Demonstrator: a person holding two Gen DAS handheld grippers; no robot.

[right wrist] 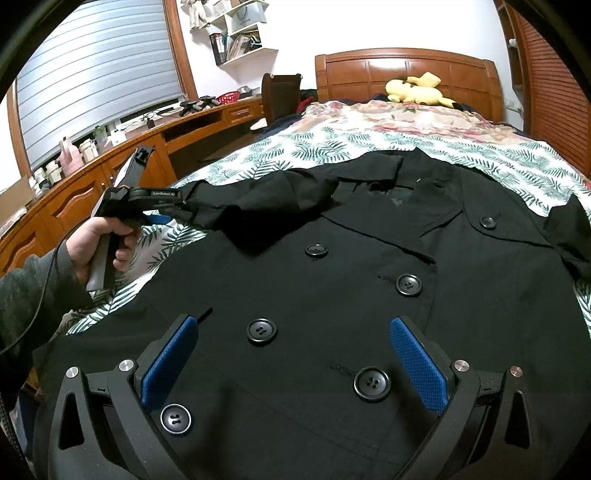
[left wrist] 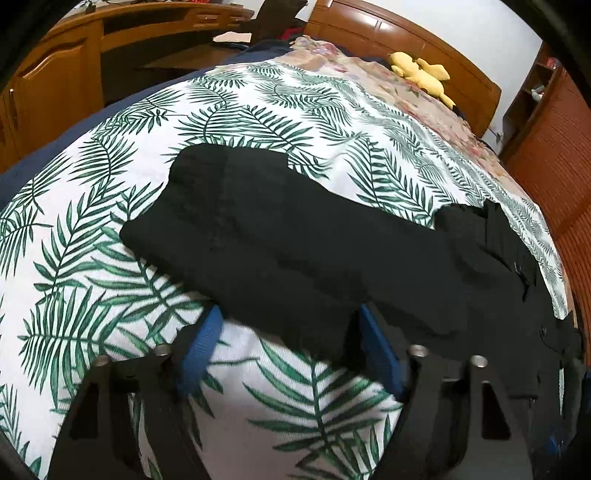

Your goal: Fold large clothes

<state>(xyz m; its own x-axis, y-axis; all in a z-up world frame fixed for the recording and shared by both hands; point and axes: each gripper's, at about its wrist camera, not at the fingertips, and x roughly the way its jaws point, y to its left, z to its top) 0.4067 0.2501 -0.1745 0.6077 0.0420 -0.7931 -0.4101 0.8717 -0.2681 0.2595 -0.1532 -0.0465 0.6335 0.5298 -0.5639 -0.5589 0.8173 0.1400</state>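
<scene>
Your left gripper points down at the bed, which wears a white cover with green leaf prints. Its two blue pads stand partly apart. The long black sleeve of the coat lies right at their tips, and its near edge covers the tips of both pads. You cannot tell from the blurry left view if the pads press on the cloth. In the right view your left hand grips the handle, and the gripper's nose touches the bunched end of that sleeve.

Your right gripper is open wide, with nothing between its blue pads. It hovers just above the front of the big black double-breasted coat. One round black button sits between the pads, a bit ahead. Another button is close to the right pad, and one more is just below the left pad.

The coat lies flat on the bed, front side up, collar at the far end from your right gripper. The sleeve is folded across the coat's left shoulder.

Far ahead, a soft yellow plush toy rests by the brown wooden headboard. Far to the left, white wall shelves hold books and a white bag.
</scene>
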